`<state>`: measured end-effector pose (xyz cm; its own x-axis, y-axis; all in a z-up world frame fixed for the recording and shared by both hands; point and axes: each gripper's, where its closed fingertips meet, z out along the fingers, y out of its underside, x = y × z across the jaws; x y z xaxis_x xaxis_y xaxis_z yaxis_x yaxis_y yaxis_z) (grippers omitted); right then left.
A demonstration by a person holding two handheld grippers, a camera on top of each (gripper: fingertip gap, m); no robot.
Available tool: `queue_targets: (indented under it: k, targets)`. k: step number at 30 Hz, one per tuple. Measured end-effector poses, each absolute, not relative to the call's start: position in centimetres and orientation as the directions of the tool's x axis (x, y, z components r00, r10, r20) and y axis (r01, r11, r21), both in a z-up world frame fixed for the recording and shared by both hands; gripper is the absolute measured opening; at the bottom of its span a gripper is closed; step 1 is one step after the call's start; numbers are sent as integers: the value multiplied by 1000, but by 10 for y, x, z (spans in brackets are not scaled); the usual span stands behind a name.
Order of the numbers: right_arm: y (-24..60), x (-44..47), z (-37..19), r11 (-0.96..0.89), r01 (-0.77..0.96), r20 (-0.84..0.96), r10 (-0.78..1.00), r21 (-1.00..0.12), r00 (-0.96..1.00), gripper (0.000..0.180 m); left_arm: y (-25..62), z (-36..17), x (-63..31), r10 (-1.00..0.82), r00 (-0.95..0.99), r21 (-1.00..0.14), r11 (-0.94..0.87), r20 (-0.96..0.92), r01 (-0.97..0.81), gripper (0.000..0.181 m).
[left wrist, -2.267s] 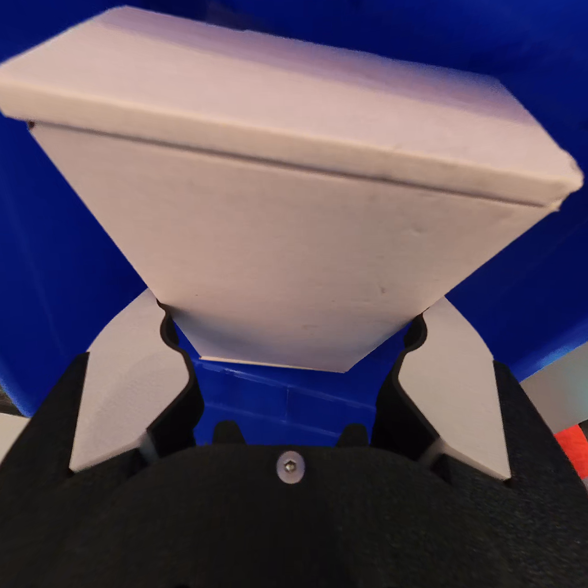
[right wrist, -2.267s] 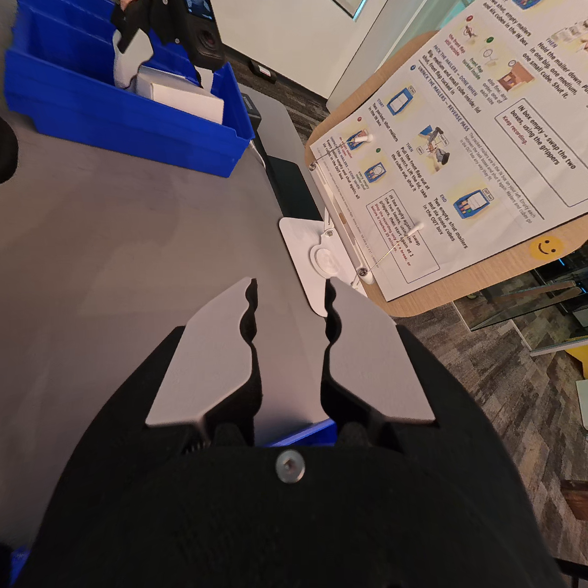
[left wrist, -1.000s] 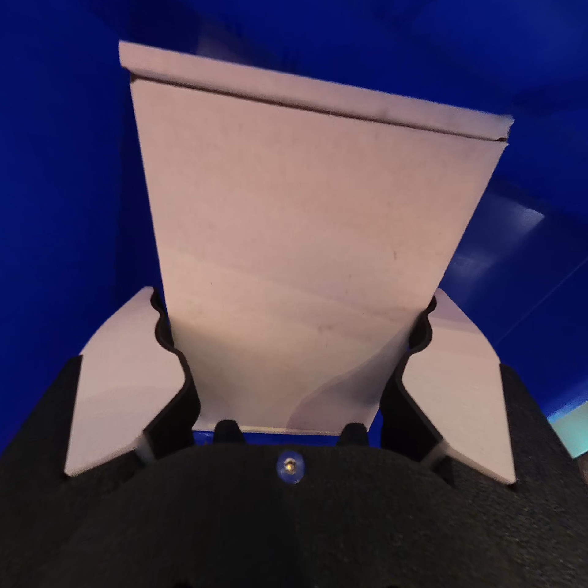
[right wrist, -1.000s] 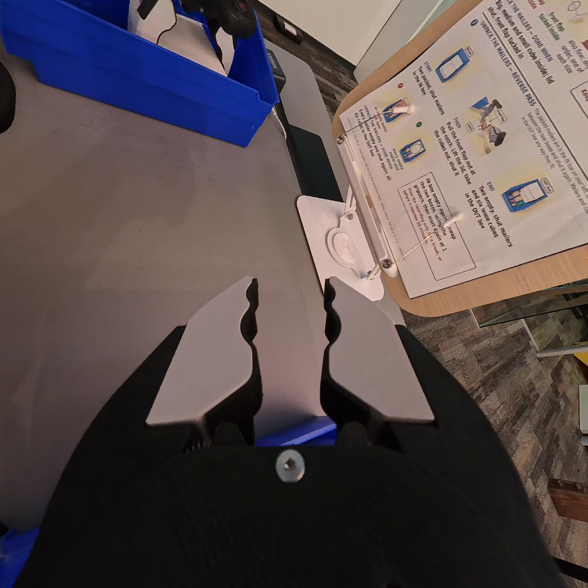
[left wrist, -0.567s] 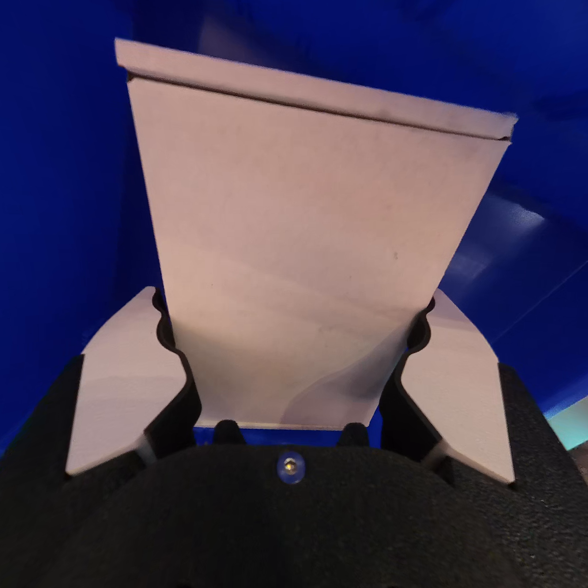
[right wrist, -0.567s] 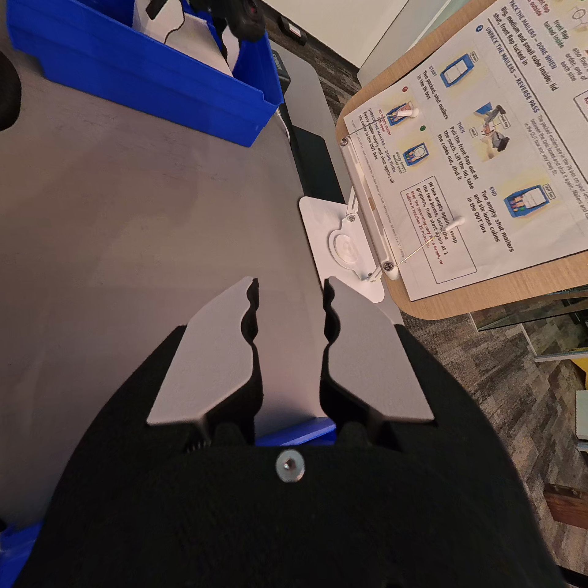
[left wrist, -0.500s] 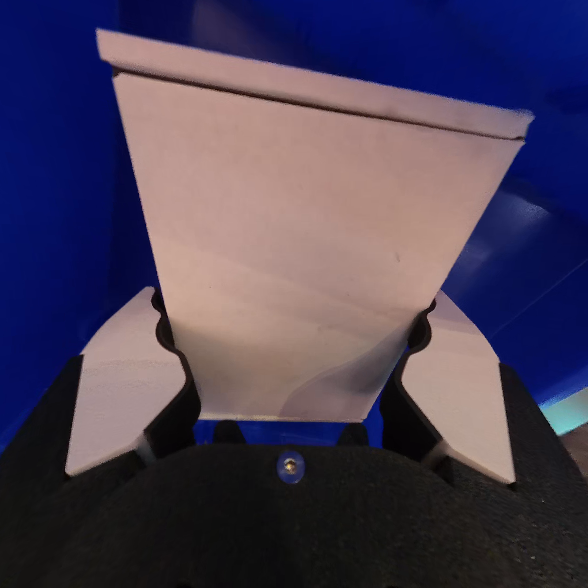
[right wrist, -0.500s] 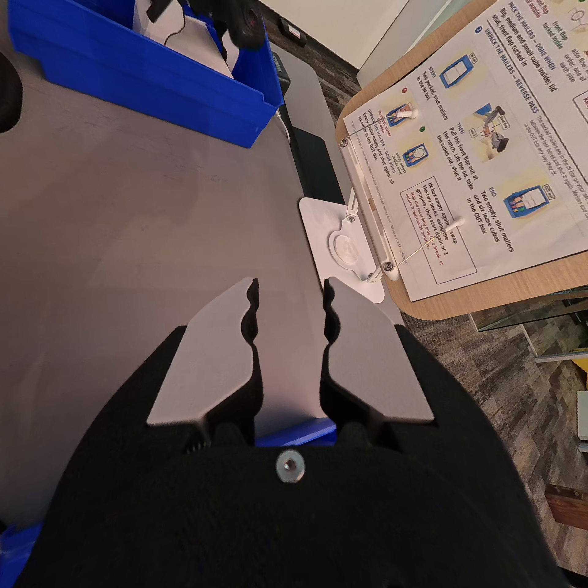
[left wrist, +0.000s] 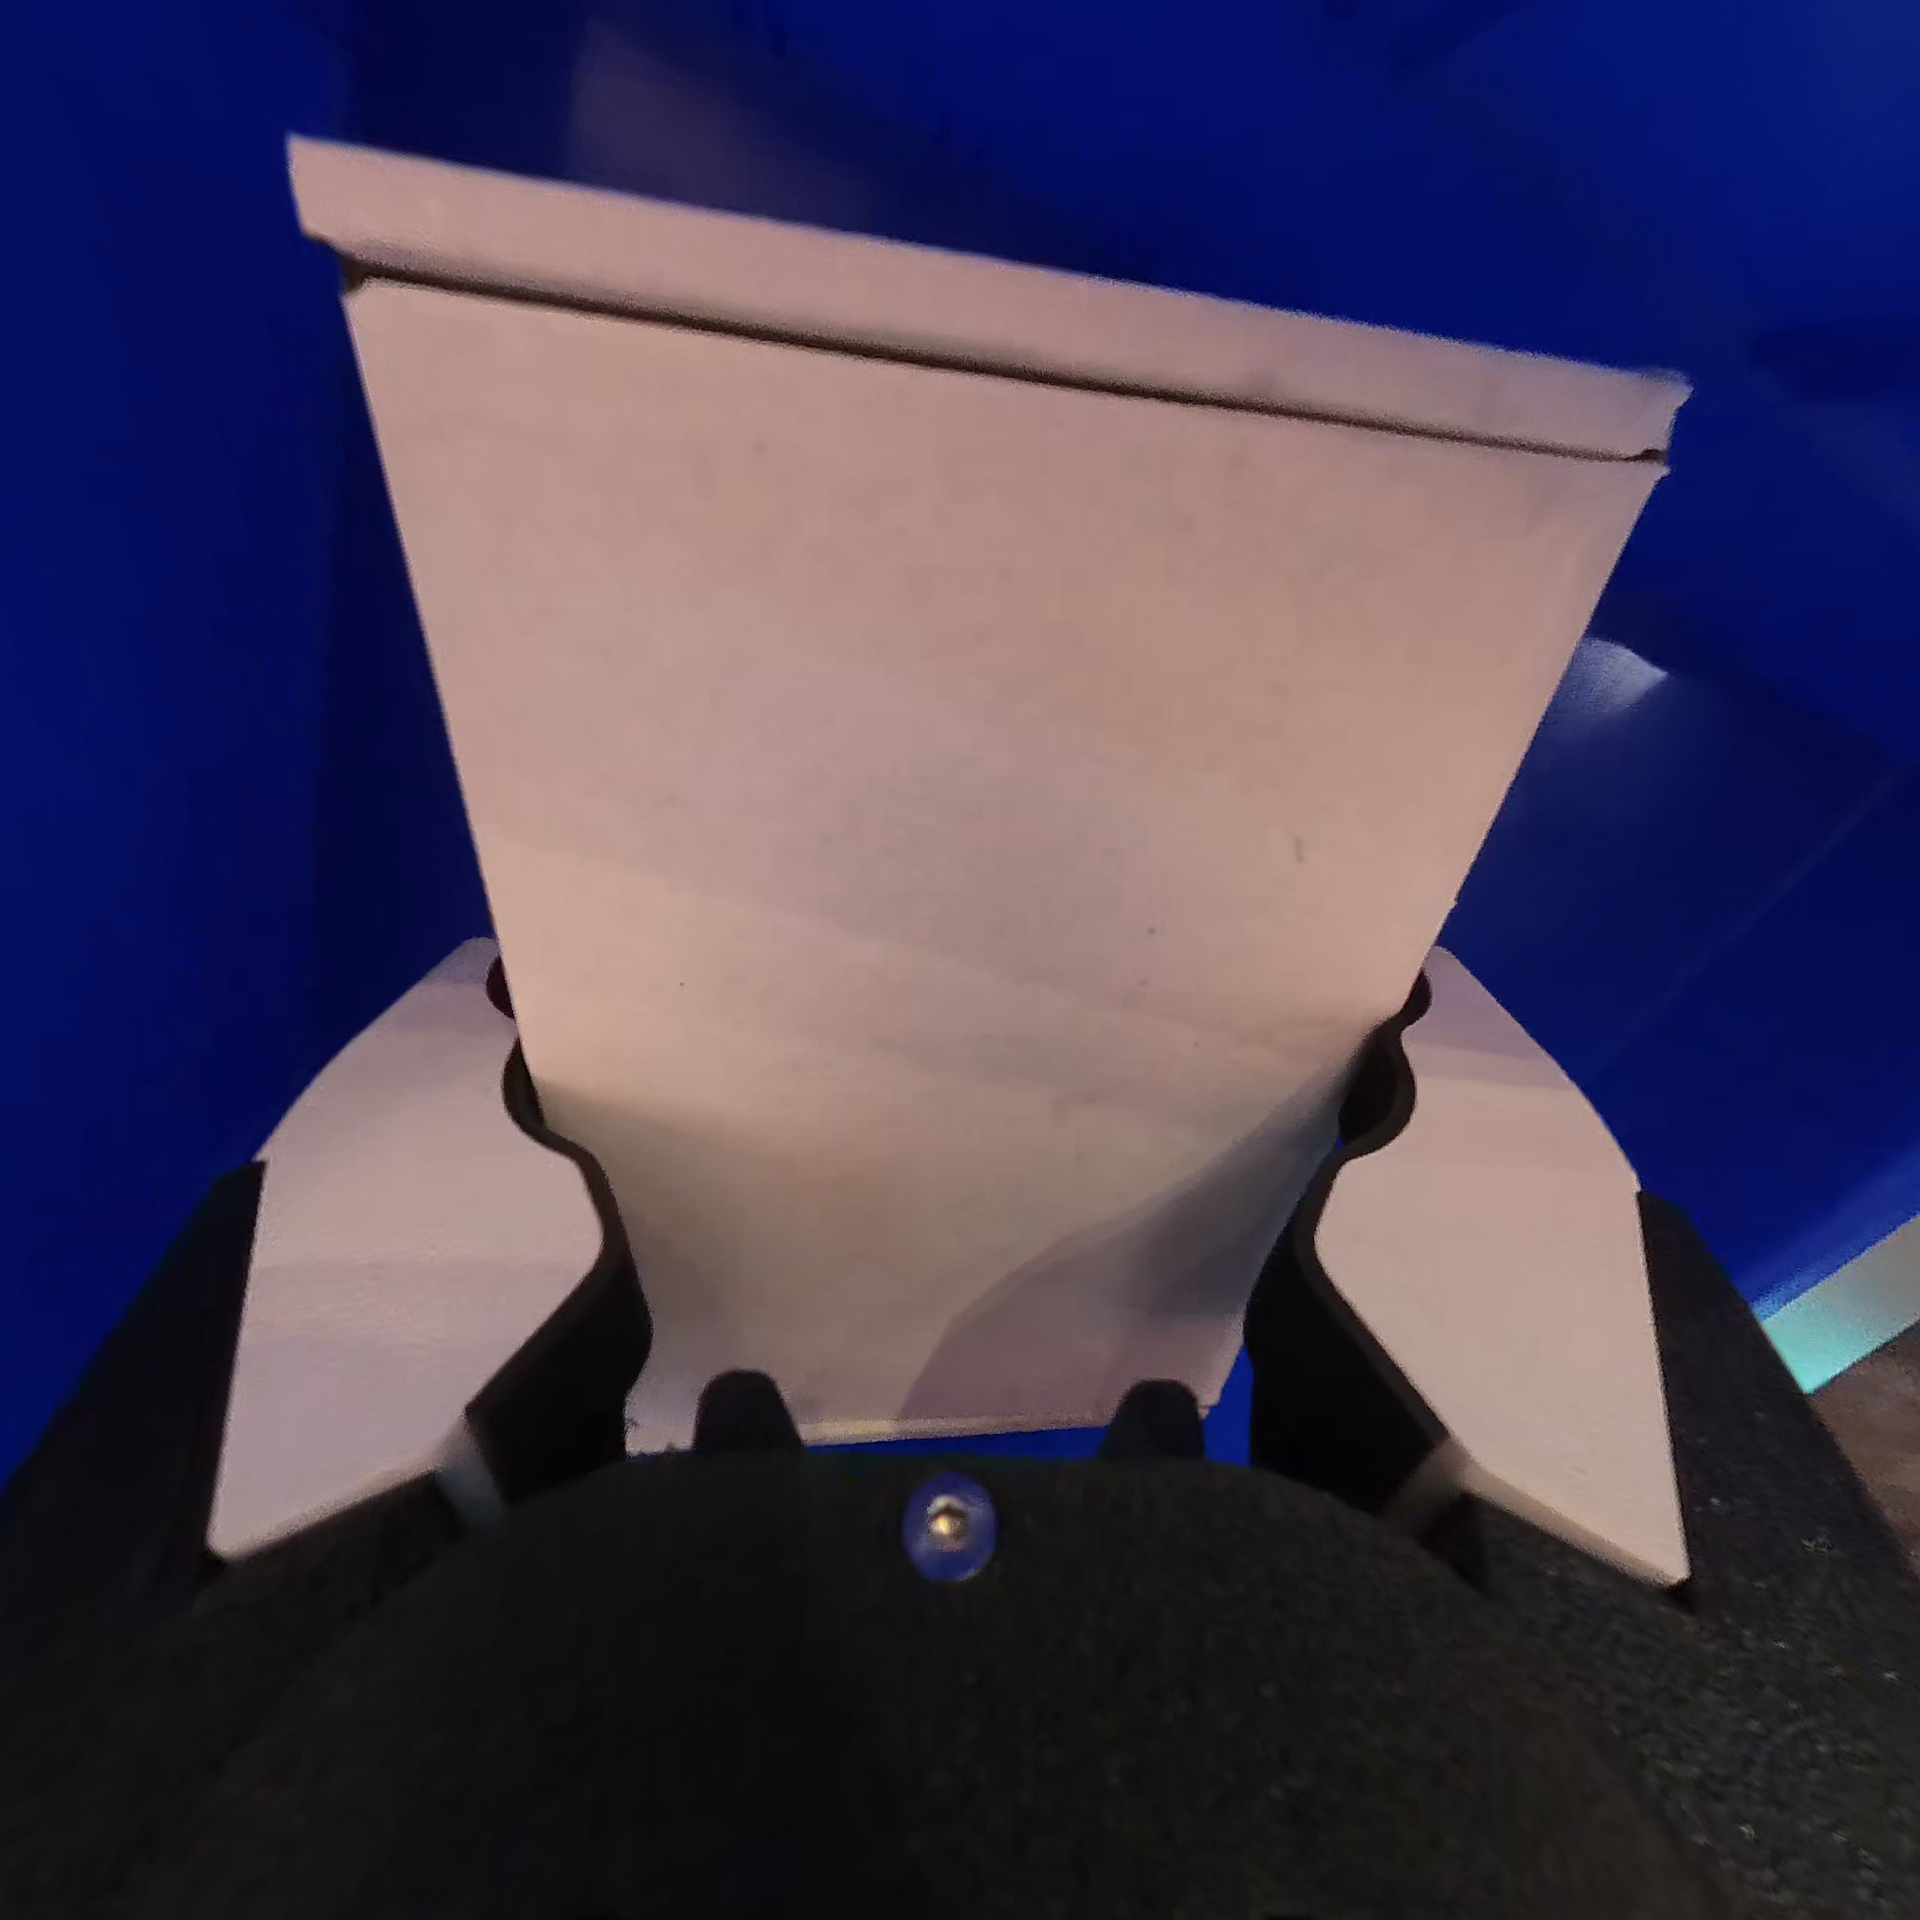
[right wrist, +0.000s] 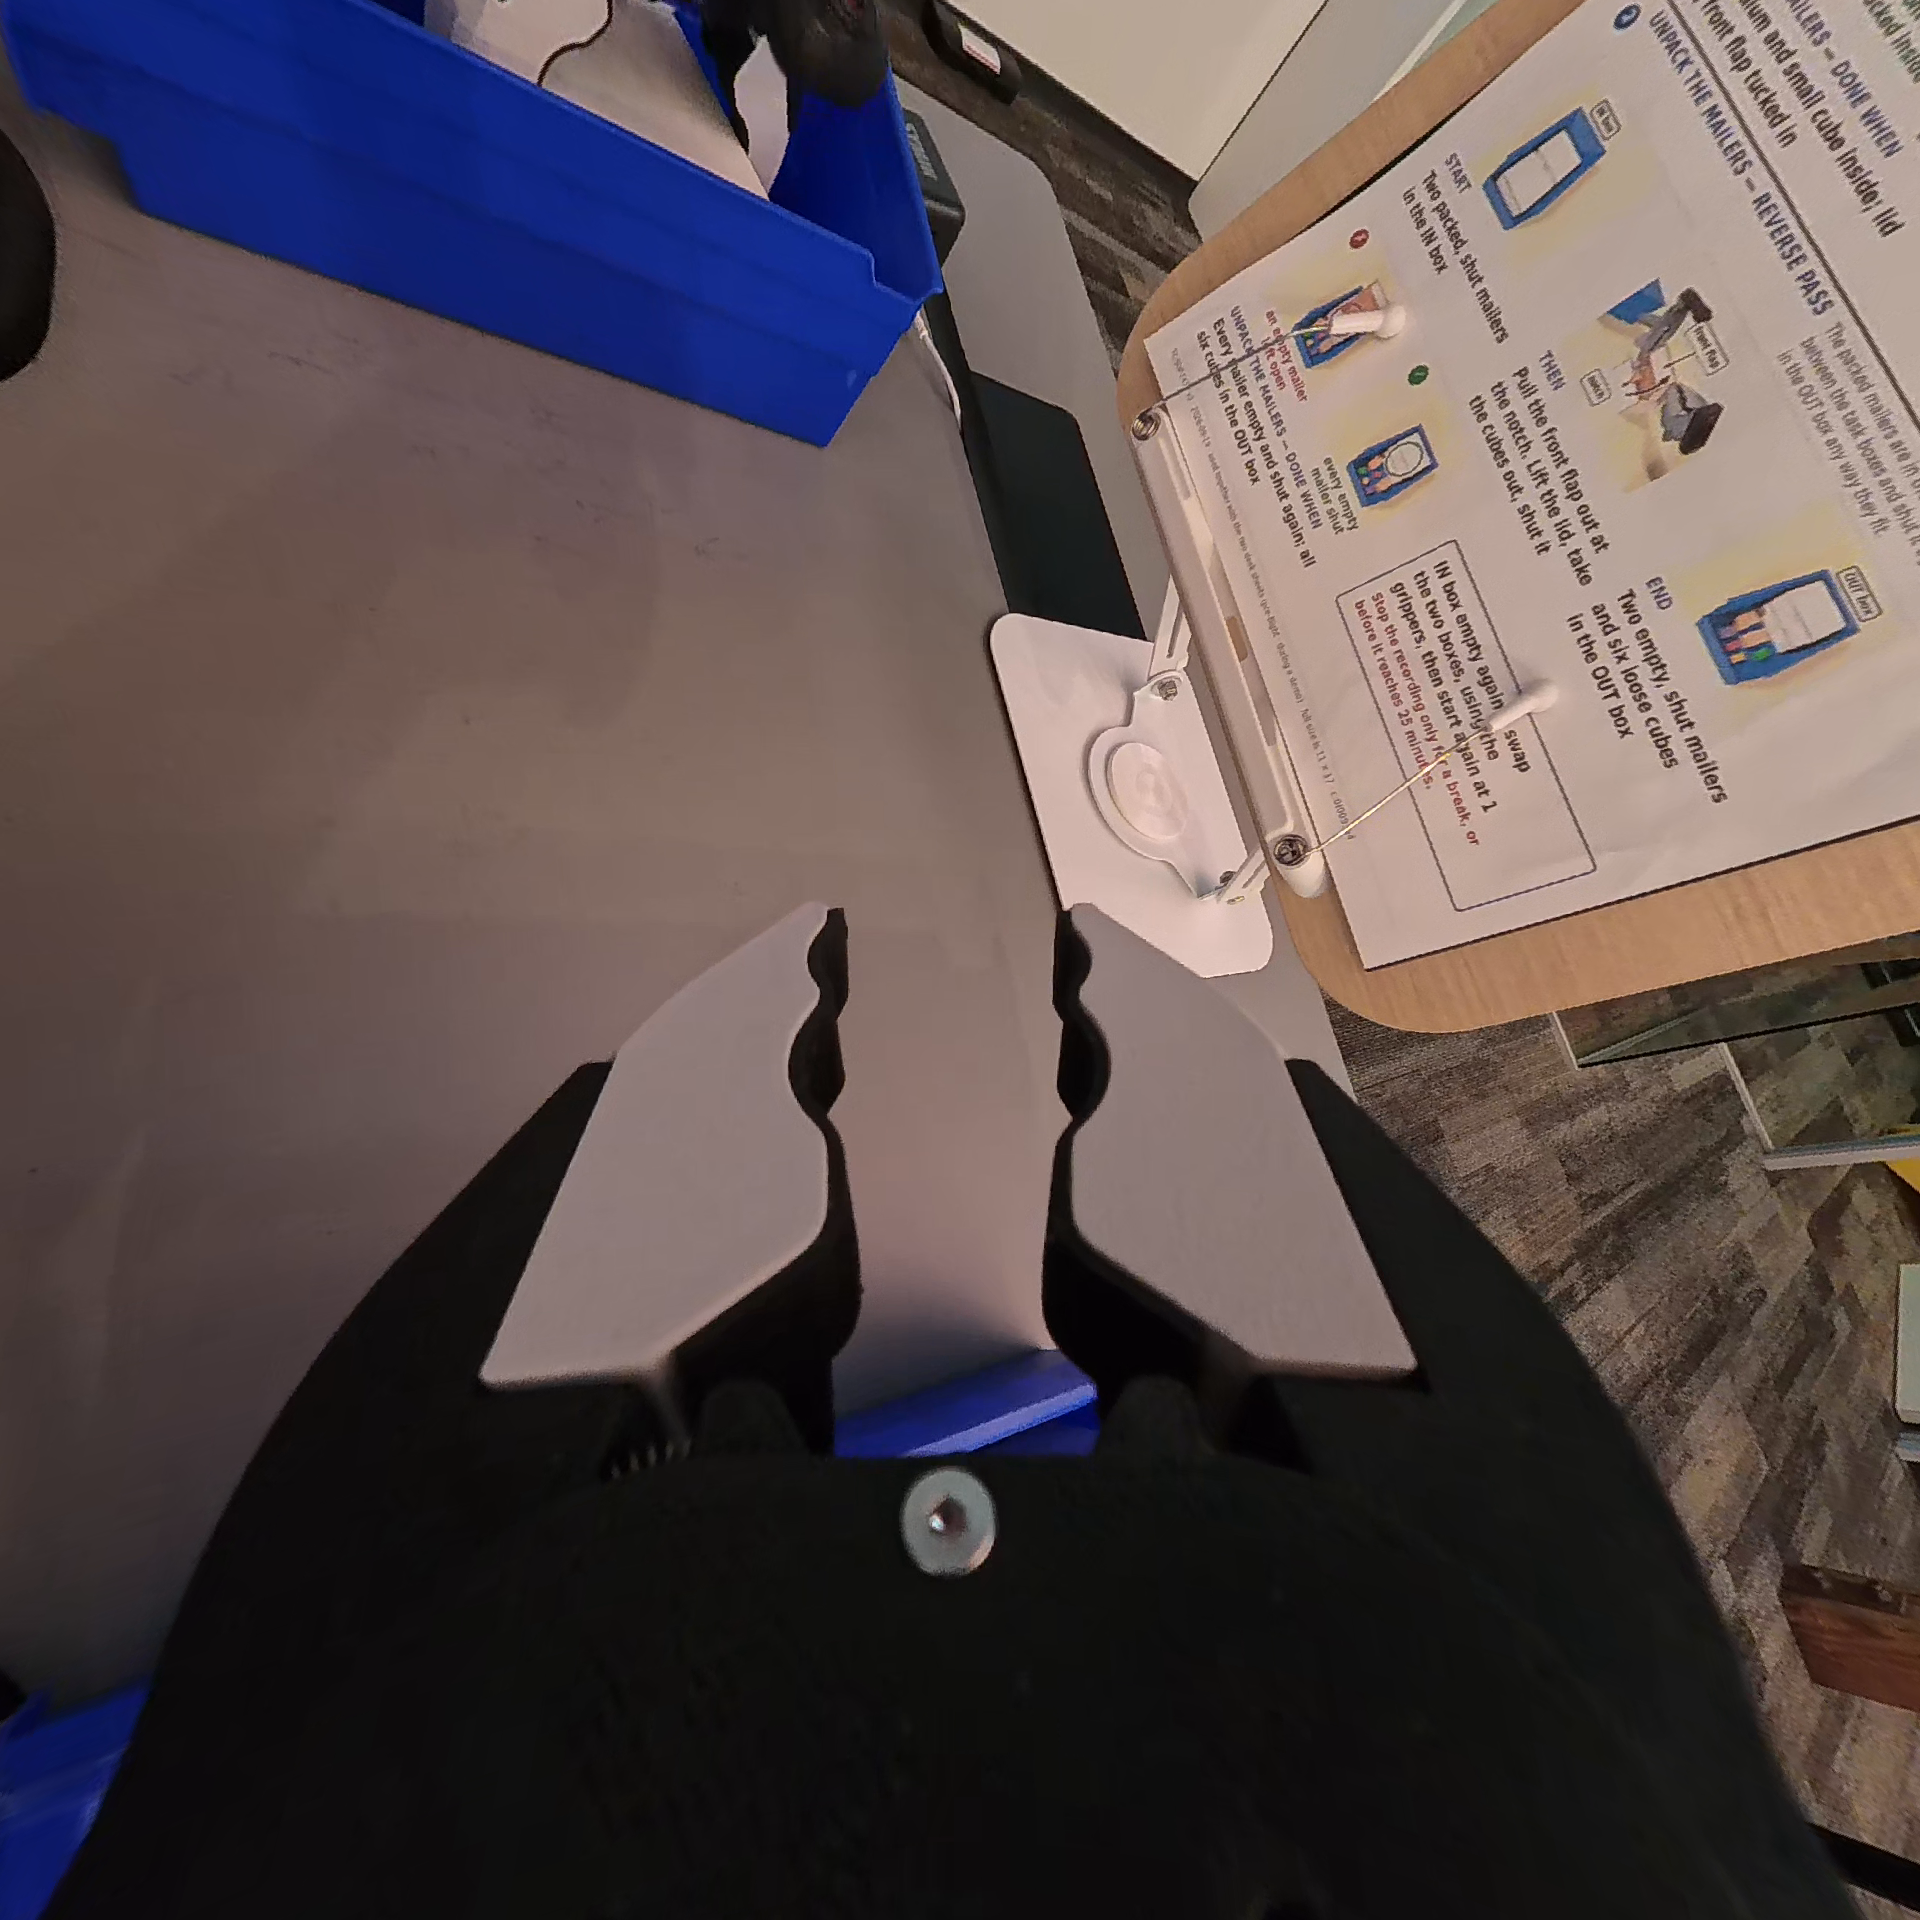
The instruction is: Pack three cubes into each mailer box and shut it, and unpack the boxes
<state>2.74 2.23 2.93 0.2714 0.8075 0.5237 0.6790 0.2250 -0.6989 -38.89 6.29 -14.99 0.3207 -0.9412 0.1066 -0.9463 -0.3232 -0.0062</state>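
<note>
In the left wrist view a closed white mailer box (left wrist: 966, 748) stands between my left gripper's (left wrist: 956, 997) fingers, inside the blue bin (left wrist: 177, 623). Both fingers press its sides, and its near edge sits deep in the jaws. The right wrist view shows the same bin (right wrist: 499, 229) at the far left of the grey table (right wrist: 416, 779), with the mailer (right wrist: 644, 73) and the left gripper in it. My right gripper (right wrist: 951, 920) hovers over the table with its jaws a little apart and nothing between them. No cubes are in view.
A wooden board with a printed instruction sheet (right wrist: 1558, 468) leans on a white stand base (right wrist: 1122, 779) at the table's right edge. A second blue bin's rim (right wrist: 966, 1413) shows just under my right gripper. Carpeted floor (right wrist: 1714, 1247) lies to the right. Some 45 cm of space lies between my two pairs of fingers.
The mailer, first held tilted by a corner, now sits straight and deeper in the left jaws, lower in the bin. My right gripper has drifted slightly and kept the same gap.
</note>
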Motion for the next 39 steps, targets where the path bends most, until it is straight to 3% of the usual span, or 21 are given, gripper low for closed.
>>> queue_targets:
  k: [39]
  targets:
    - [24,29,16,199,694,491,835,-691,249,39,61,-143,-393,-932,355,34,-353,78,-935,142]
